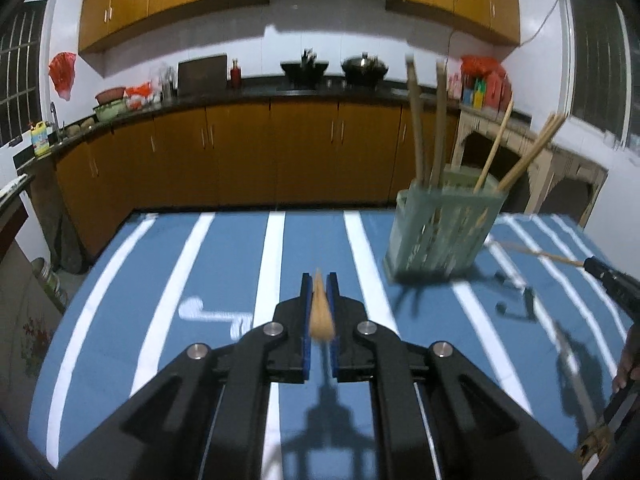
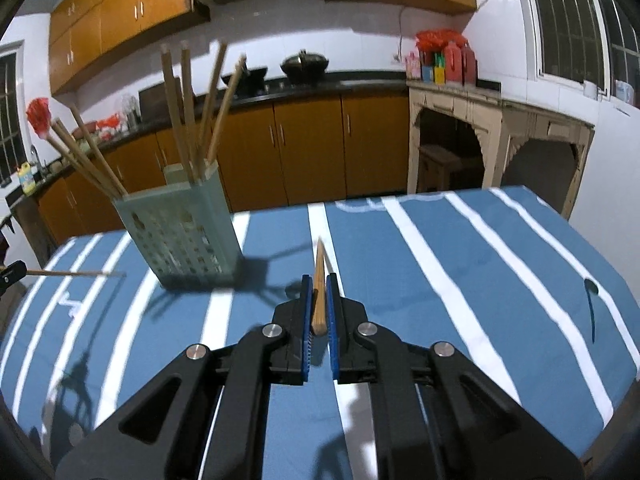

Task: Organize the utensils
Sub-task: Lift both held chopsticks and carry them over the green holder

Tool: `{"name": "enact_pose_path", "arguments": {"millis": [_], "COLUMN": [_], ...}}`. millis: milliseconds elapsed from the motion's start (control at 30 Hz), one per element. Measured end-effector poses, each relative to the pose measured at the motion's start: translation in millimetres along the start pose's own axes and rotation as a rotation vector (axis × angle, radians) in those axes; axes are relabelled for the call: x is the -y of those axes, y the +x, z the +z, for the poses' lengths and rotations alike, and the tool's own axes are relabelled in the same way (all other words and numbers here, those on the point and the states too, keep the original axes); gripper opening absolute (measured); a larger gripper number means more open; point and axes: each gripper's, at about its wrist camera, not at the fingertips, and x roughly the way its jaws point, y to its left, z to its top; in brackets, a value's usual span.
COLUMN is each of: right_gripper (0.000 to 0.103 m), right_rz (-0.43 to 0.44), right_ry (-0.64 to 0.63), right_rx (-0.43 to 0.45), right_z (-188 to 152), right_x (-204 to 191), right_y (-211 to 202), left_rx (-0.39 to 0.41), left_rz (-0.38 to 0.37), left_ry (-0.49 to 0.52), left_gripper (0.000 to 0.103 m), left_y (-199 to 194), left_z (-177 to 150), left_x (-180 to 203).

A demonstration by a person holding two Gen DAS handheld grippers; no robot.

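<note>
A pale green slotted utensil holder (image 1: 442, 232) stands on the blue striped tablecloth with several wooden chopsticks (image 1: 440, 116) upright in it; it also shows in the right wrist view (image 2: 180, 236). My left gripper (image 1: 319, 280) is shut on a wooden chopstick (image 1: 320, 312) pointing forward, left of the holder. My right gripper (image 2: 319, 282) is shut on another wooden chopstick (image 2: 319, 280), right of the holder. Each held stick shows from the other side: the right one (image 1: 536, 254) in the left wrist view, the left one (image 2: 72, 273) in the right wrist view.
The table's blue cloth with white stripes (image 1: 200, 264) also shows in the right wrist view (image 2: 460, 264). Behind the table are orange kitchen cabinets (image 1: 240, 152), a dark counter with pots (image 1: 364, 66) and a pale wooden side table (image 2: 480, 120). Windows are on both side walls.
</note>
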Motion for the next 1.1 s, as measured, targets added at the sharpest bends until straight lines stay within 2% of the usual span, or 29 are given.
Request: {"name": "enact_pose_path", "arguments": {"millis": [300, 733, 1100], "right_gripper": [0.008, 0.008, 0.008], "right_rz": [0.054, 0.106, 0.234], "right_ry": [0.039, 0.049, 0.069], "right_rx": [0.069, 0.092, 0.121], "right_z": [28.4, 48.1, 79.7], "right_x": [-0.3, -6.9, -17.0], "right_y": [-18.5, -28.9, -59.2], "left_rx": [0.096, 0.123, 0.159], "left_rz": [-0.041, -0.072, -0.168], "left_ry": [-0.040, -0.036, -0.036], "left_gripper": [0.008, 0.008, 0.008], "left_y": [-25.3, -36.3, -56.0], "left_z": [31.9, 46.9, 69.5], "left_x": [1.4, 10.9, 26.0]}}
